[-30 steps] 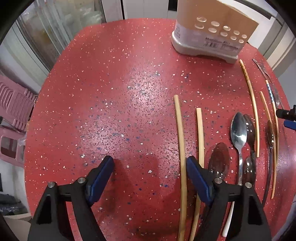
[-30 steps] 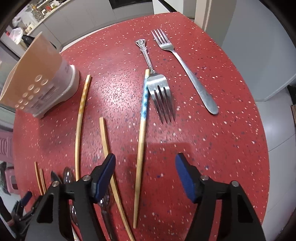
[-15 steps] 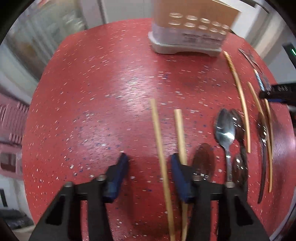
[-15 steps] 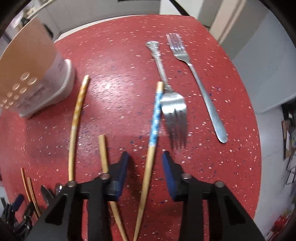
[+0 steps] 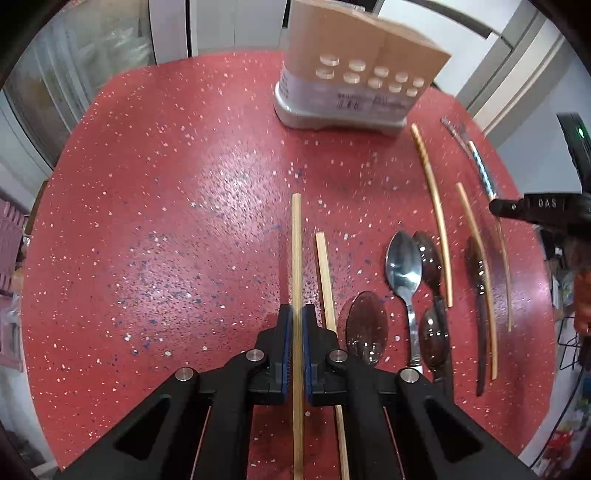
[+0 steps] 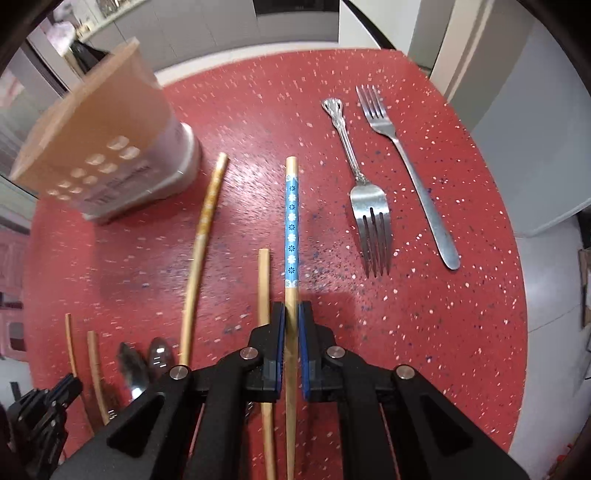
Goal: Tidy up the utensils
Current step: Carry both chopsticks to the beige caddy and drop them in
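My left hand-held gripper (image 5: 295, 325) is clamped on a plain pale wooden chopstick (image 5: 296, 251) running straight ahead over the red speckled table (image 5: 166, 221). My right hand-held gripper (image 6: 291, 321) pinches a blue-patterned wooden chopstick (image 6: 291, 229); two steel forks (image 6: 373, 206) lie to its right.

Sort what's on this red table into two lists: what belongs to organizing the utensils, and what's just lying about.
Part of the job:
- plain chopstick, clamped in the left gripper
- blue-patterned chopstick, clamped in the right gripper
- utensil holder
- loose chopsticks
- spoons
- two forks

Just lying about:
- pink crates beyond the table edge
- grey cabinets behind
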`<state>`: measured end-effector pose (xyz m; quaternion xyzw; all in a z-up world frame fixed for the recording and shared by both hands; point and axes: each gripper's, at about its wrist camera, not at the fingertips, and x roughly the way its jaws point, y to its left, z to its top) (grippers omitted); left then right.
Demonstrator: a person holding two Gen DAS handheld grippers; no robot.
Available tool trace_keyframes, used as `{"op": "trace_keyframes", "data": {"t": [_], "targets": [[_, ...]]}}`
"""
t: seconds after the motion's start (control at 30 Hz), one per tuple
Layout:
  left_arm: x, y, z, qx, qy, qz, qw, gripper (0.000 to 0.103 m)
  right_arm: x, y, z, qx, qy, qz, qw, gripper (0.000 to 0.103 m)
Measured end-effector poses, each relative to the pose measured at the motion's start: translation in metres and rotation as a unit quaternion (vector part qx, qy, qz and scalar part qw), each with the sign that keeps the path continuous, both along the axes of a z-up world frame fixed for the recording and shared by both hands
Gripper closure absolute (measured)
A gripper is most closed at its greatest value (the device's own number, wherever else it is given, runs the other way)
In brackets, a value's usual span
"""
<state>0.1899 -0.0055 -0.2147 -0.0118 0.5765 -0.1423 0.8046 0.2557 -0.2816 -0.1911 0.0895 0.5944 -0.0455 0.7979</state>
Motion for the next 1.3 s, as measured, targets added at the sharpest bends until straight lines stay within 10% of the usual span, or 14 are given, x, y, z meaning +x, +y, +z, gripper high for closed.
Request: {"op": "trace_keyframes", "data": {"t": [0.6,1.03,1.3], "targets": [[0.003,0.032,0.106,-0.058,-0.098,0.013,0.9934,0.076,-0.071,-0.004,0.116,0.079,-0.152,-0.012,0.985,0.095],[0.096,0.014,0.204,-0.088,-0.215,0.068,0.9704,0.076,0.024,0.001,0.202,0.101,-0.292,0.031,0.951,0.095],[0.165,-0.003,0.216,-0.084,-0.261,0.125,0.9535,0.076,0.094,0.022,0.193,0.107,-0.317,0.060,0.940,0.095]]}}
